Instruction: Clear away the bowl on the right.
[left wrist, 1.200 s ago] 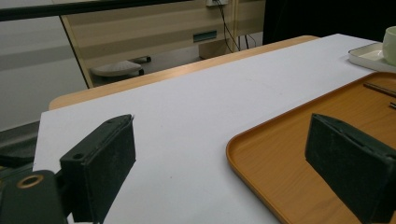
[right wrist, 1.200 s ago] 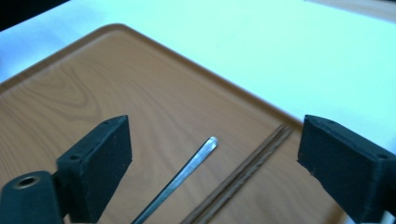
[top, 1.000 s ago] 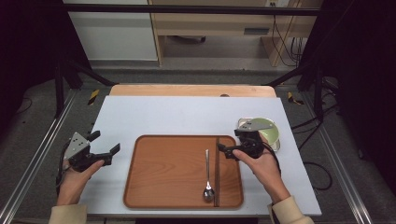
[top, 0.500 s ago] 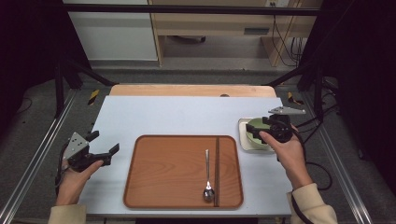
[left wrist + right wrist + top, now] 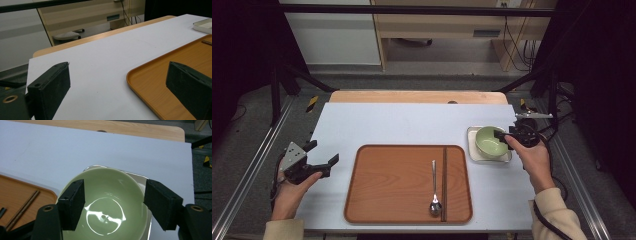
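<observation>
Green bowl (image 5: 490, 142) sitting on a white dish (image 5: 473, 150), just right of the brown tray (image 5: 377, 190). Right gripper (image 5: 113, 201) hanging over the bowl, jaws just been closing, not squeezing anything yet. Left gripper (image 5: 319, 157) by the tray's left edge, jaws spread wide, holding nothing.

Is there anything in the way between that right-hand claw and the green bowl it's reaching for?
Nothing visible. The right gripper hangs directly over the green bowl, its jaws just closing in, one jaw over the bowl's inside and one beyond the rim. The bowl sits on a white square plate, beside the wooden tray.
</observation>
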